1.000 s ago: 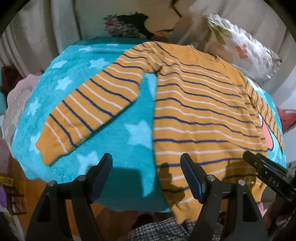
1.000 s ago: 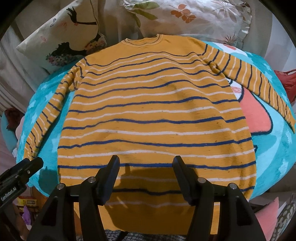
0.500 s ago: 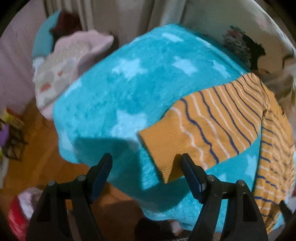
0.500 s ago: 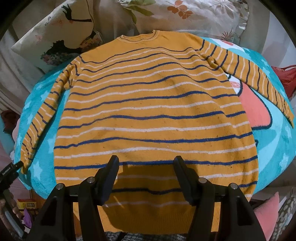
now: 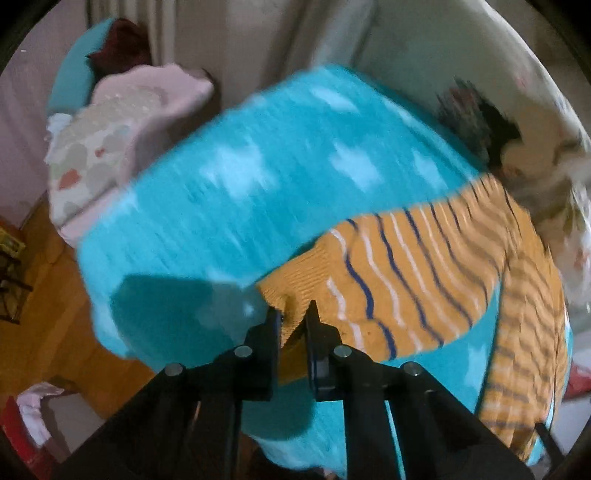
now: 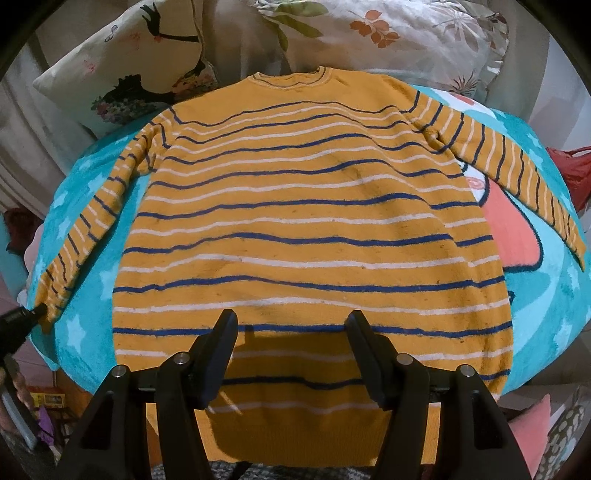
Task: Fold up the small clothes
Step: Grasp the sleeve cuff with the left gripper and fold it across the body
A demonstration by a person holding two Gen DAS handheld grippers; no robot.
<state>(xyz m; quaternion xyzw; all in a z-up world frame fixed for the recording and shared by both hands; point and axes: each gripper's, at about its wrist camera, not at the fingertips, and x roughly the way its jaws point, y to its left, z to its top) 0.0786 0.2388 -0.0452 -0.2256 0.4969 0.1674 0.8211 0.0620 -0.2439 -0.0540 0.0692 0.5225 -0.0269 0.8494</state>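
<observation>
Since half a second ago, left claw (image 5: 292,317) has gone from wide open to nearly closed, pinching the ribbed cuff (image 5: 291,291) of the sweater's sleeve (image 5: 399,273). Cuff edge sits between the two fingers; the fabric bunches slightly at the pinch. Left wrist view is motion-blurred.

Right claw (image 6: 291,354): fingers spread wide, nothing between them. It hovers over the lower hem region of the sweater (image 6: 310,221), at 6 o'clock in its own view. Contact with the fabric cannot be told.

Sweater: orange knit with blue and white stripes, lying flat and spread out on a teal star-print blanket (image 6: 88,280). Collar (image 6: 291,79) at 12 o'clock in the right wrist view, hem at 6 o'clock. One sleeve runs toward 8 o'clock, where the tip of the left claw (image 6: 22,317) meets its cuff at the frame edge. Other sleeve (image 6: 517,173) extends toward 3 o'clock, lying across a coral-pink patch (image 6: 513,236) in the blanket's print.

Surroundings: floral pillow (image 6: 388,33) at 12 to 1 o'clock behind the collar; pillow with a dark figure print (image 6: 122,74) at 10 to 11 o'clock. In the left wrist view, a pale pink bundle of fabric (image 5: 110,125) at 10 o'clock beyond the blanket edge, wooden floor (image 5: 48,295) at 8 o'clock.
</observation>
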